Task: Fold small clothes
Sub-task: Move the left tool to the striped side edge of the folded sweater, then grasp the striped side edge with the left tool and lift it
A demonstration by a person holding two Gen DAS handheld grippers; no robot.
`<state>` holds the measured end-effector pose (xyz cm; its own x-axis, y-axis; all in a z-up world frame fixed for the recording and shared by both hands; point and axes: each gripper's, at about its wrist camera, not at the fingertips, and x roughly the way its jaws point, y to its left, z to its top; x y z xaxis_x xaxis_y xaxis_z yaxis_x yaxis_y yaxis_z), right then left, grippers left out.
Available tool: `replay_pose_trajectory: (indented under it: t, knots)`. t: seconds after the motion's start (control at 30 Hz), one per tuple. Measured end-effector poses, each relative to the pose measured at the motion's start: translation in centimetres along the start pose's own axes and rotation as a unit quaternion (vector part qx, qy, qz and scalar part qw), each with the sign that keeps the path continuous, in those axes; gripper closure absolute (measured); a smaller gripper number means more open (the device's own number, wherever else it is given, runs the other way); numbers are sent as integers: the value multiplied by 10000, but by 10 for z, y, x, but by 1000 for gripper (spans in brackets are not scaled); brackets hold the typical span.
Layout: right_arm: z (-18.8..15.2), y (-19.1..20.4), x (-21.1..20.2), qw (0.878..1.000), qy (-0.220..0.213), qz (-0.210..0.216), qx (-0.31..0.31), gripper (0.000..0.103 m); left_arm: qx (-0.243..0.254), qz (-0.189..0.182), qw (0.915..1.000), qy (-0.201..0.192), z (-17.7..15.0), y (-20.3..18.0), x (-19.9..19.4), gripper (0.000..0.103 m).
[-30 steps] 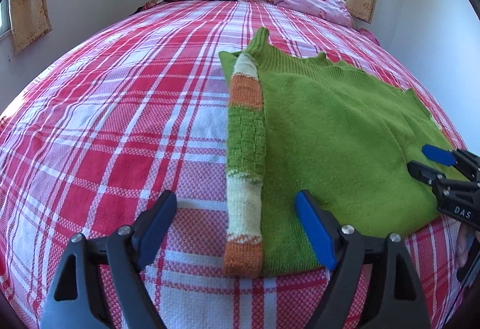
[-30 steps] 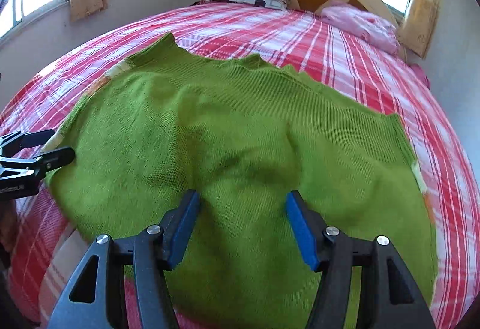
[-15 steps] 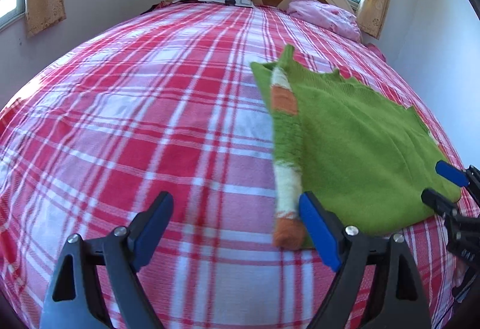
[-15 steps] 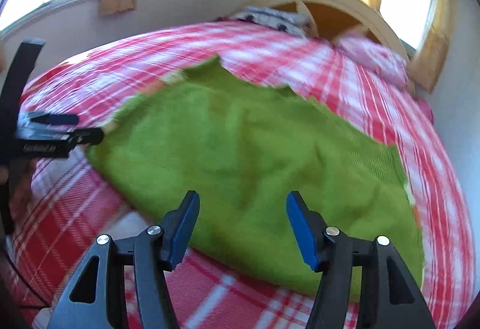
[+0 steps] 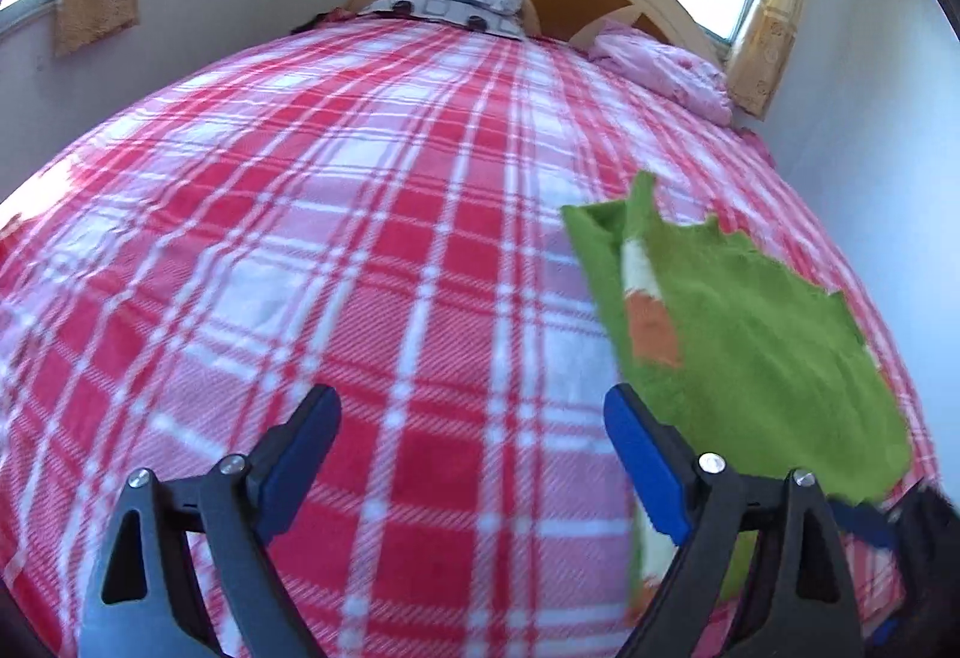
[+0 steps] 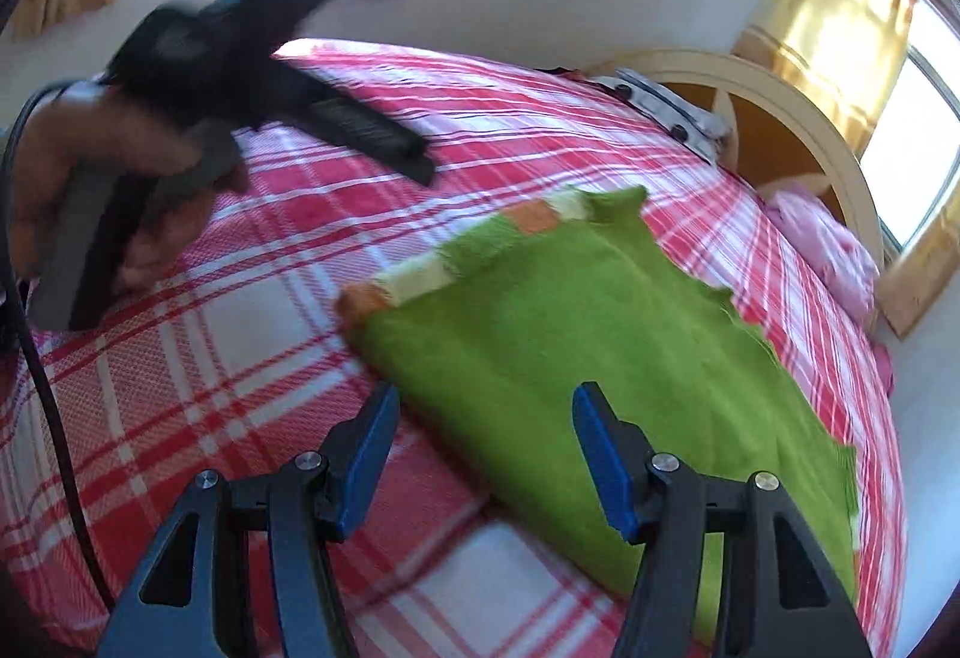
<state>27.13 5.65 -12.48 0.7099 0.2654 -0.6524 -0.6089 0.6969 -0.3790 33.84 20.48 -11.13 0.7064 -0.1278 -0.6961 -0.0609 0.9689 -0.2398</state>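
Left wrist | left tongs [image 5: 471, 454] opening, empty | right tongs [image 6: 486, 454] spread, empty | sweater [image 6: 600, 334] flat

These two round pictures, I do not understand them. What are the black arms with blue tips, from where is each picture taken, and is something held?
No robot is here. A person holds a hand tool with two fingers in each hand, and a wide-angle camera on each tool looks forward along its fingers. One picture is from the left gripper, whose jaws are opening over the checked bedspread with nothing between them. The other is from the right gripper, open above the edge of a green sweater. That view also shows the person's left hand holding its tool. The sweater, with a striped sleeve folded in, lies flat. Nothing is held.
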Motion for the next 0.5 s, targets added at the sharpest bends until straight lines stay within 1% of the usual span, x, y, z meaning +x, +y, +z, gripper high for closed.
replay_pose_trajectory:
  t: [0.13, 0.2, 0.27, 0.37, 0.47, 0.5]
  knots:
    - [4, 17, 11, 9996, 89, -160, -227, 42, 61, -562, 9983, 145, 18, -15, 26, 11]
    - [6, 21, 14, 9991, 120, -298, -293, 42, 65, -708, 9973, 169, 25, -20, 36, 11]
    - [8, 20, 15, 9989, 126, -349, -293, 42, 46, -820, 9964, 191, 36, -24, 48, 11]
    - [11, 19, 21, 9986, 190, -400, -286, 42, 15, -1111, 9935, 250, 49, -31, 63, 11]
    - [12, 20, 21, 9985, 196, -416, -297, 42, -10, -1284, 9911, 362, 57, -38, 78, 13]
    - [13, 21, 22, 9984, 197, -428, -311, 42, -35, -1318, 9905, 393, 59, -38, 83, 17]
